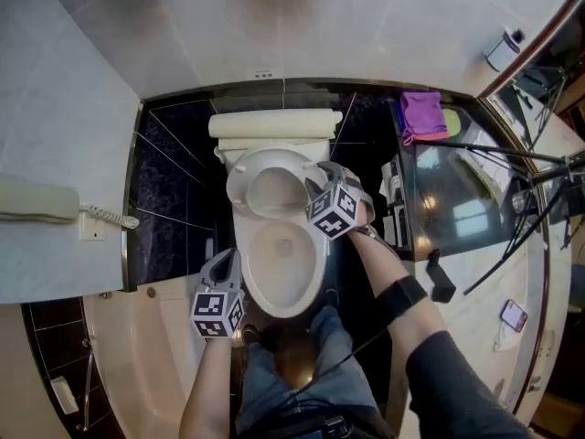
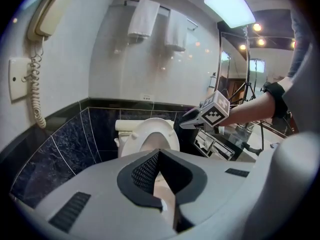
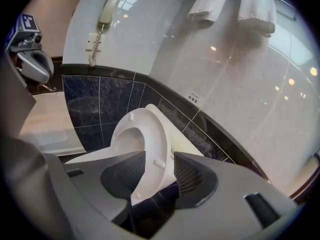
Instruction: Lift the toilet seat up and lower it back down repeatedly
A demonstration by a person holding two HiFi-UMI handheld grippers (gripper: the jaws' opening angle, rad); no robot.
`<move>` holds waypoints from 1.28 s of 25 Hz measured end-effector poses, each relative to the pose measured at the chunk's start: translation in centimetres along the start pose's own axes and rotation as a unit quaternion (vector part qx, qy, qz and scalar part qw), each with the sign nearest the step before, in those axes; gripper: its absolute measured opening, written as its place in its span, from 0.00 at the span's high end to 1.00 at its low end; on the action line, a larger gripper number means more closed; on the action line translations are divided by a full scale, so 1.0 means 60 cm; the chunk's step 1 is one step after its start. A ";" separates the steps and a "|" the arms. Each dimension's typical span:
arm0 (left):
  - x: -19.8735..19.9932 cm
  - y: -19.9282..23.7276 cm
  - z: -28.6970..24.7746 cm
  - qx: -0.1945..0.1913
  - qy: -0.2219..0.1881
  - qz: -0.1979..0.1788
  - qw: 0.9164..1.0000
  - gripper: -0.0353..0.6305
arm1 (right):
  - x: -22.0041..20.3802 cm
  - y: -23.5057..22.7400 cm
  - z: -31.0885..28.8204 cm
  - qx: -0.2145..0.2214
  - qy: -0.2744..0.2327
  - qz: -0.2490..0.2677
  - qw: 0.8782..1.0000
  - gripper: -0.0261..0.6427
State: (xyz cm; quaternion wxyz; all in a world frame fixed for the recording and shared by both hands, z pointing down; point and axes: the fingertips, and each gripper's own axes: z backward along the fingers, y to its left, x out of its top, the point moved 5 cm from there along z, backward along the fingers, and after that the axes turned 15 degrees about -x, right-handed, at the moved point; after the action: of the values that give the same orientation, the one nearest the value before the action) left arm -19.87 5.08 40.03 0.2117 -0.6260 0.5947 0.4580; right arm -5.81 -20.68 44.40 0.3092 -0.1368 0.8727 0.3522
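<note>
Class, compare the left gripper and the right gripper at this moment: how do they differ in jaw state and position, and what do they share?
The left gripper has its jaws together with nothing between them; the right gripper clamps the rim of the raised toilet seat. The left gripper hangs beside the front of the toilet bowl; the right gripper is further back, at the seat. Each carries a marker cube.

No readable text from my end. Wall label [image 1: 262, 73] is too small to make out. Phone [image 1: 37, 201] shows no legible print. No brands or numbers that I can read.
</note>
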 end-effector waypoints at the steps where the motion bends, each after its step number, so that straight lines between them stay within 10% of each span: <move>1: -0.003 0.002 -0.009 0.004 0.000 0.002 1.000 0.95 | 0.001 0.001 -0.017 0.002 -0.001 0.006 1.000 0.67; 14: -0.046 0.035 -0.107 0.032 0.005 0.035 0.999 0.95 | 0.014 0.015 -0.156 0.020 -0.039 0.054 0.998 0.80; 32: -0.099 0.013 -0.129 0.010 0.039 0.050 0.998 0.95 | 0.008 0.038 -0.107 0.002 -0.042 0.085 0.995 0.80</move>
State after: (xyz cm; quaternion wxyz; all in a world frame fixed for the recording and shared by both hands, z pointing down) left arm -17.36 1.94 48.93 0.1711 -0.6106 0.6379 0.4371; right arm -10.08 -23.53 48.88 0.3148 -0.0462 0.8681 0.3811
